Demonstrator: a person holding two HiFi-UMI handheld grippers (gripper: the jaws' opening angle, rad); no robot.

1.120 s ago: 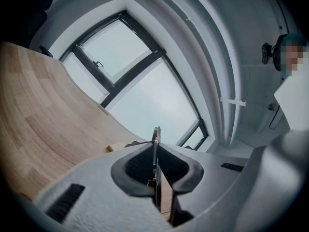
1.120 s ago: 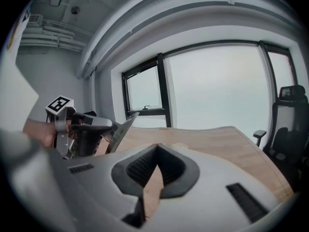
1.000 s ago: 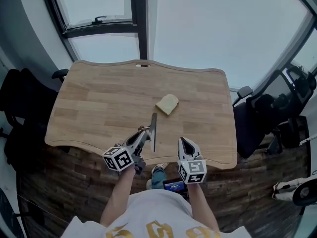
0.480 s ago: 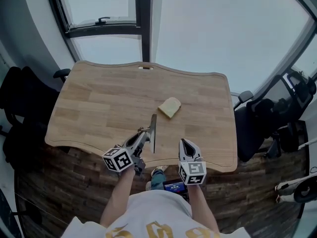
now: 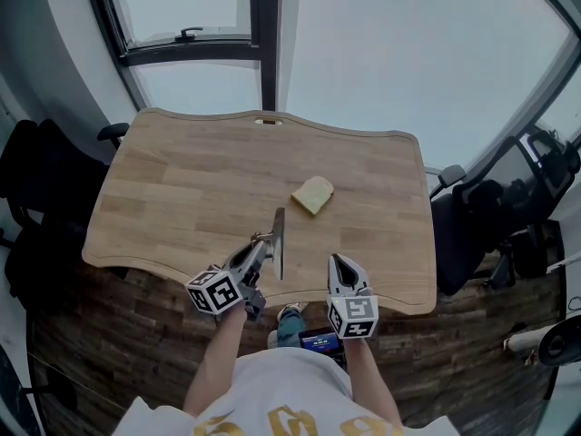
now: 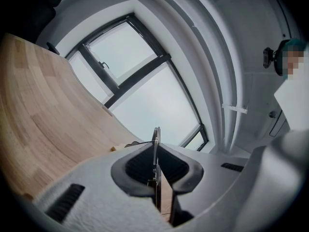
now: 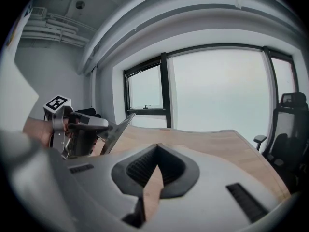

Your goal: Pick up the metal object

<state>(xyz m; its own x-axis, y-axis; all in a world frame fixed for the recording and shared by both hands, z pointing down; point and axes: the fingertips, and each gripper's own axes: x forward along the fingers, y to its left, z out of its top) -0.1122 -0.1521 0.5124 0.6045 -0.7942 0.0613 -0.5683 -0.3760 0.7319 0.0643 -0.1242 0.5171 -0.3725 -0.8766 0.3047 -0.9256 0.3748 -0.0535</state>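
Observation:
A long flat metal blade (image 5: 280, 243) is clamped in my left gripper (image 5: 268, 241), which is shut on it above the near edge of the wooden table (image 5: 182, 189). The left gripper view shows the blade (image 6: 156, 146) edge-on between the jaws, pointing toward the window. In the right gripper view the blade (image 7: 116, 131) juts out from the left gripper (image 7: 104, 125) at the left. My right gripper (image 5: 337, 261) hovers at the table's near edge, to the right of the blade, shut with nothing in it. A slice of bread (image 5: 313, 193) lies beyond the blade.
Black office chairs stand to the left (image 5: 36, 207) and to the right (image 5: 472, 225) of the table. A big window (image 5: 263, 34) is behind the far edge. The floor (image 5: 118, 334) below is dark wood.

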